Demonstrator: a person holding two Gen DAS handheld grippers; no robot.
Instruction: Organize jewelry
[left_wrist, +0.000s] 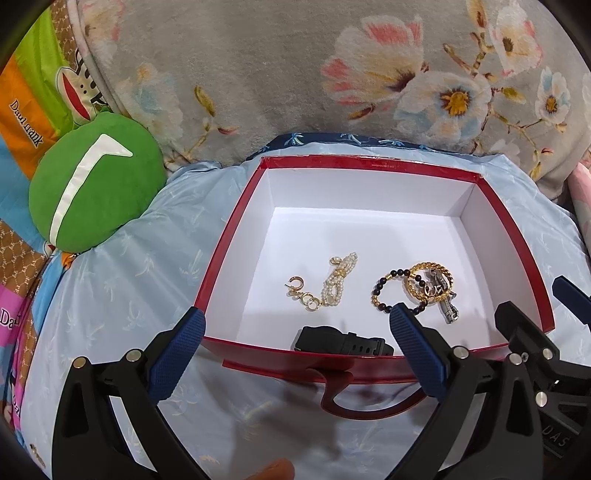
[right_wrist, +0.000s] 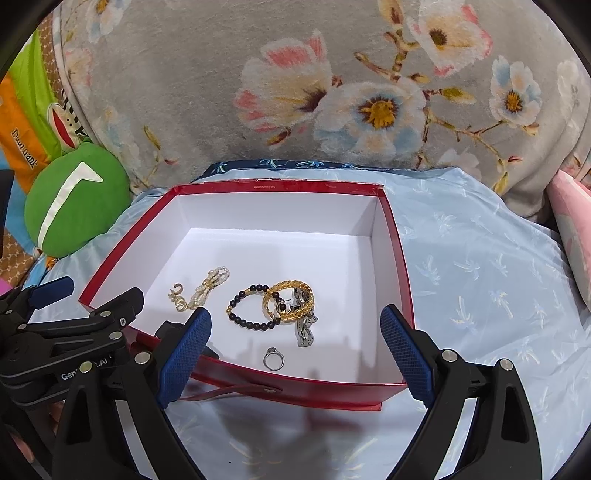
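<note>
A red box (left_wrist: 373, 161) (right_wrist: 399, 258) with a white inside lies open on the light blue cloth. Inside it lie a pearl strand with gold earrings (left_wrist: 334, 284) (right_wrist: 207, 288), a dark bead bracelet (left_wrist: 384, 291) (right_wrist: 243, 314), a gold chain bracelet (left_wrist: 432, 280) (right_wrist: 291, 299) over a silver metal piece (left_wrist: 448, 312) (right_wrist: 304, 330), a black watch (left_wrist: 340, 341) by the near wall, and a silver ring (right_wrist: 274, 358). My left gripper (left_wrist: 295, 349) hangs open over the near wall, empty. My right gripper (right_wrist: 295, 350) is open and empty above the ring.
A grey floral blanket (left_wrist: 295, 74) (right_wrist: 332, 92) rises behind the box. A green plush cushion (left_wrist: 92, 181) (right_wrist: 74, 199) sits at the left on a patterned sheet. The box's red strap handle (left_wrist: 365, 402) (right_wrist: 229, 392) lies on the cloth in front. A pink item (right_wrist: 572, 229) is at the right.
</note>
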